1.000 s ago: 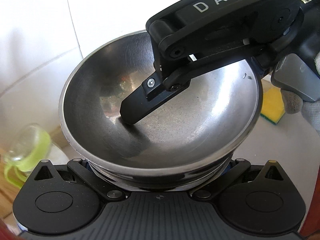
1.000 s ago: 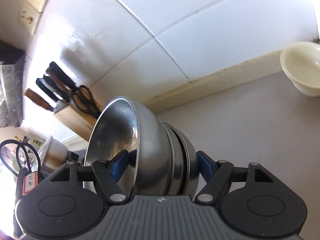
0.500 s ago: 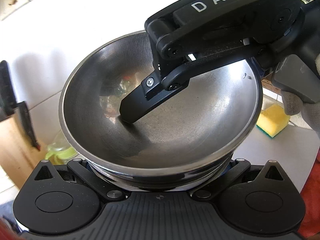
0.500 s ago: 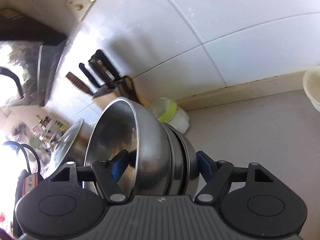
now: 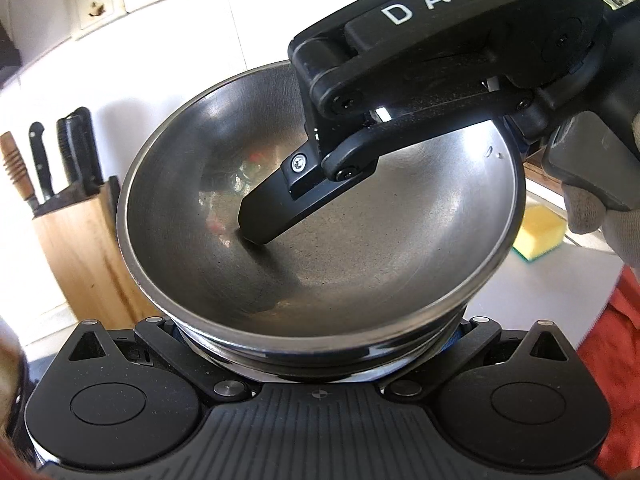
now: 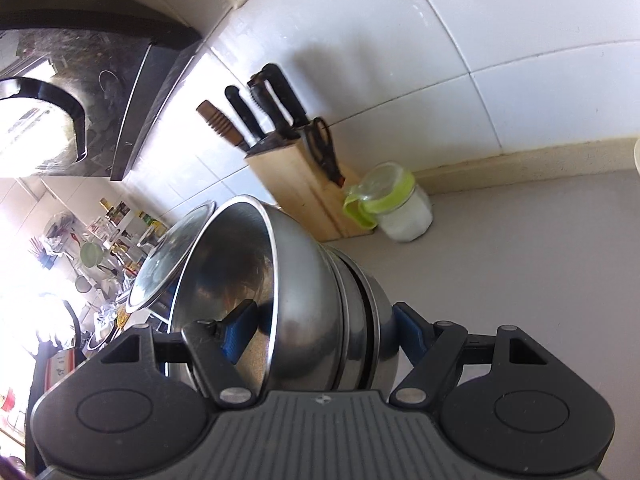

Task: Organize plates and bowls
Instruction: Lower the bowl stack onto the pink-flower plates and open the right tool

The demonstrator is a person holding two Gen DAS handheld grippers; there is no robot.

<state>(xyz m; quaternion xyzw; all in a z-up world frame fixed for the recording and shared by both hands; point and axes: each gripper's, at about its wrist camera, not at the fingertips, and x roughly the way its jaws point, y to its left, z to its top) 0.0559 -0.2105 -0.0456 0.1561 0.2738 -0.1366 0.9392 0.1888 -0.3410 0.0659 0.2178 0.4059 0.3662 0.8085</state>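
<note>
A stack of steel bowls [image 6: 320,320] is clamped in my right gripper [image 6: 320,332], lifted clear of the grey counter [image 6: 540,264] and tipped on its side. One blue-padded finger [image 6: 238,330] sits inside the top bowl; the other presses the underside of the bottom bowl. At least three bowls are nested together.

Seen from my left wrist, the top bowl [image 5: 320,200] fills the frame, its open mouth facing the camera. My right gripper's black finger [image 5: 276,212] reaches down from the upper right and touches the inner floor. My left gripper [image 5: 316,336] is closed around the lower part of the same stack, fingers against each side, their tips hidden beneath the rim. My gloved right hand [image 5: 592,216] shows at the right edge.

Behind the stack, a wooden knife block [image 6: 304,188] stands against the white tiled wall [image 6: 440,40], with scissors [image 6: 324,148] hanging on its side. A jar with a green lid [image 6: 392,208] sits just beside the block on the counter. A yellow sponge [image 5: 540,236] lies on the counter beyond the bowls. A glass pot lid [image 6: 172,256] shows behind the stack.
</note>
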